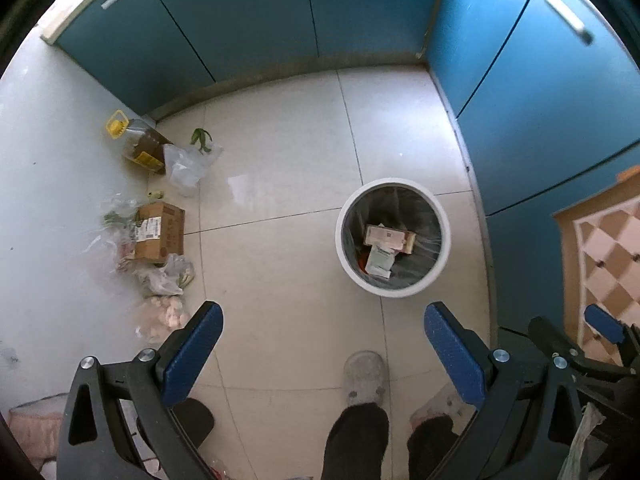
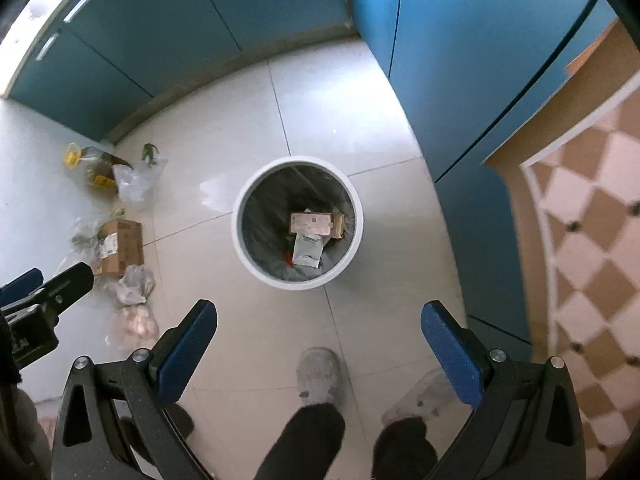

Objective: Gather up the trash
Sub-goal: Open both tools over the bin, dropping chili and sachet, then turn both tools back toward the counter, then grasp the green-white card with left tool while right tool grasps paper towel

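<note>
A white round trash bin [image 1: 438, 216] with a dark liner stands on the tile floor and holds cartons and paper; it also shows in the right wrist view [image 2: 358, 216]. Trash lies at the left by the wall: a cardboard box [image 1: 162, 232], an oil bottle with a yellow cap [image 1: 138, 146], clear plastic bags [image 1: 186, 166], a green scrap [image 1: 201, 138] and a bag of pinkish pieces [image 1: 166, 314]. My left gripper [image 1: 322, 344] is open and empty, high above the floor. My right gripper [image 2: 318, 340] is open and empty above the floor near the bin.
Blue cabinet doors [image 1: 280, 12] line the back and right sides. A checkered tan-and-white surface [image 2: 592, 240] is at the right. The person's two feet in grey slippers [image 1: 366, 376] stand below the grippers. The box shows in the right wrist view [image 2: 122, 246].
</note>
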Demonstrator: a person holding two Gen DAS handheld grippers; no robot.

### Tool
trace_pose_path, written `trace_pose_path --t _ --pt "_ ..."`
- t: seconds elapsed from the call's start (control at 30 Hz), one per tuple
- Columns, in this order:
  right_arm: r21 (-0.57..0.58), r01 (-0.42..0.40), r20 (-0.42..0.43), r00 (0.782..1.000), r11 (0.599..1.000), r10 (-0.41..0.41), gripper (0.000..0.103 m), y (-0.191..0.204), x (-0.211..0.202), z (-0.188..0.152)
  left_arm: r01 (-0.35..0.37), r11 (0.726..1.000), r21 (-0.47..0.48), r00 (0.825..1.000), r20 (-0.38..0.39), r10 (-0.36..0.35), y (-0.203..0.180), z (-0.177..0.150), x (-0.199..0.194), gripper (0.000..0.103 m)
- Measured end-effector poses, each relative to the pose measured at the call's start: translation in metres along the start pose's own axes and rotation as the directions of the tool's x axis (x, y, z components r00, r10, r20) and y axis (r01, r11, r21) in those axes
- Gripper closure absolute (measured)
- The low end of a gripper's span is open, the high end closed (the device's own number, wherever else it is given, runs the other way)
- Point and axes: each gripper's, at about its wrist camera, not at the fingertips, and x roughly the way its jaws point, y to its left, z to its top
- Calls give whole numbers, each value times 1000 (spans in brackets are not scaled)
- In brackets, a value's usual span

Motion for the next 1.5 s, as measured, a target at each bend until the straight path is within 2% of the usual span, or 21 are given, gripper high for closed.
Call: trace_pose_path --t 0.43,0.57,0.67,0.77,0.83,0.93,1.0,1.07,1.13,1.17,1.23,1.37,1.4,1.43,1.47,1.5 --pt "-47 -20 99 995 999 24 0 1 -196 -40 20 1000 16 996 82 -22 -4 -37 -152 0" --pt "-45 -73 126 989 996 79 0 1 -251 -52 -17 1000 19 991 135 14 -9 -45 -201 0" --pt "-21 -145 142 979 989 147 0 -7 -285 -61 -24 999 35 983 185 17 -23 -45 -234 0" --pt "14 -198 175 966 980 192 0 -26 -314 -68 -40 996 84 970 241 19 -55 -43 -262 0" --pt "37 -205 206 959 978 193 0 -43 -330 -72 -37 990 137 962 272 -2 -86 -43 -280 0" --pt "127 -213 266 948 969 174 0 -95 -358 -83 -12 969 248 954 293 -63 -149 -45 -302 0" --pt "210 -204 299 945 956 136 0 -140 -373 -97 17 939 345 950 287 -123 -203 -52 -313 0" --pt "304 -171 313 947 937 71 0 -189 -387 -117 51 896 442 949 260 -182 -262 -64 -323 0" --pt "409 -140 325 946 902 0 0 -241 -402 -145 83 851 518 950 217 -224 -311 -76 -326 0" --pt "452 -123 321 947 883 -32 0 -262 -406 -157 116 817 564 950 178 -257 -346 -86 -327 0" --pt "572 -96 304 947 814 -102 0 -319 -415 -194 171 763 624 952 94 -290 -401 -101 -322 1" --pt "795 -52 225 951 605 -214 0 -433 -420 -283 251 669 700 950 -46 -309 -493 -129 -302 1" --pt "836 -44 201 952 547 -230 0 -456 -418 -305 257 656 710 951 -64 -304 -508 -134 -297 1" --pt "861 -41 187 953 507 -240 0 -473 -413 -323 263 644 719 951 -81 -298 -523 -138 -290 2" --pt "897 -35 162 954 441 -254 0 -495 -409 -346 262 629 732 954 -98 -284 -543 -142 -281 3" --pt "916 -33 147 955 399 -257 0 -509 -404 -360 260 623 738 956 -108 -272 -555 -144 -274 4"
